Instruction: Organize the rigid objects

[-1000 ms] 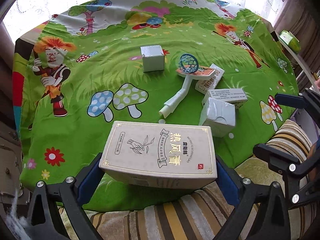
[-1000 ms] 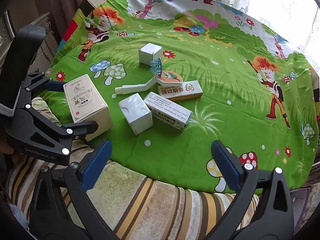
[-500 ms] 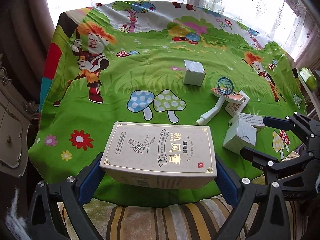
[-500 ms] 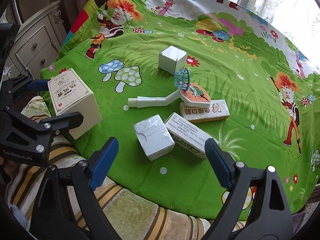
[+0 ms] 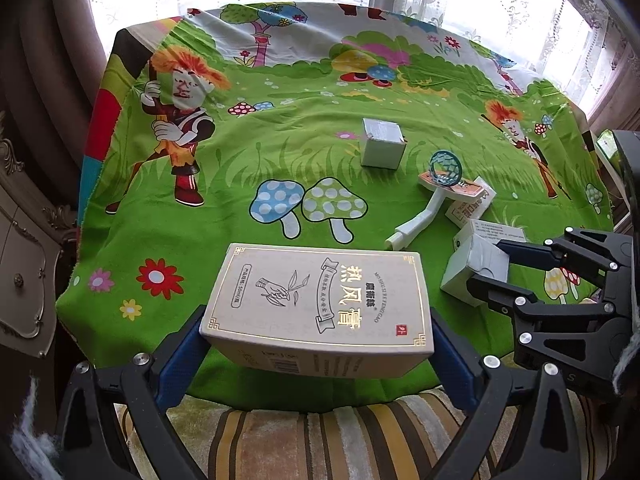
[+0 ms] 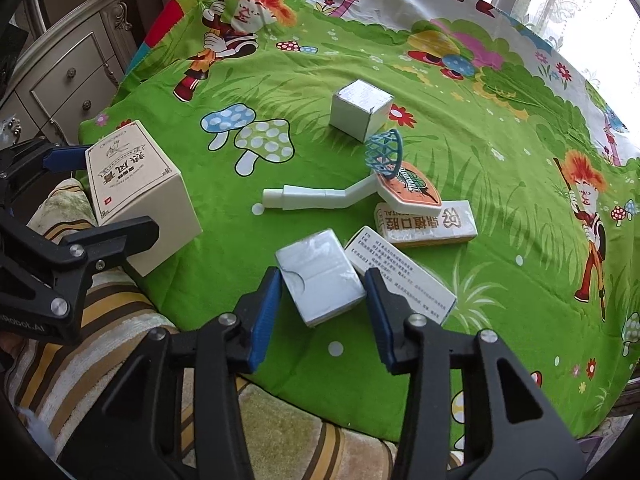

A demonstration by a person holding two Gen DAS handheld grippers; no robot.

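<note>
My left gripper point(image 5: 318, 344) is shut on a large beige box with gold lettering point(image 5: 320, 300), held above the near edge of the green cartoon cloth point(image 5: 240, 168); the box also shows in the right wrist view point(image 6: 136, 196). My right gripper point(image 6: 322, 304) has its blue pads on both sides of a small white wrapped box point(image 6: 320, 276) lying on the cloth. That box and my right gripper's fingers point(image 5: 520, 256) show at the right of the left wrist view.
A white cube box point(image 6: 360, 110), a toy basketball hoop on a white stand point(image 6: 384, 180), an orange-lettered carton point(image 6: 428, 224) and a white printed carton point(image 6: 404, 276) lie close by. A striped cushion point(image 6: 120, 340) lies below the table edge. A drawer cabinet point(image 6: 68, 76) stands left.
My left gripper carried the beige box leftward. My right gripper moved forward and closed from wide open onto the small white wrapped box.
</note>
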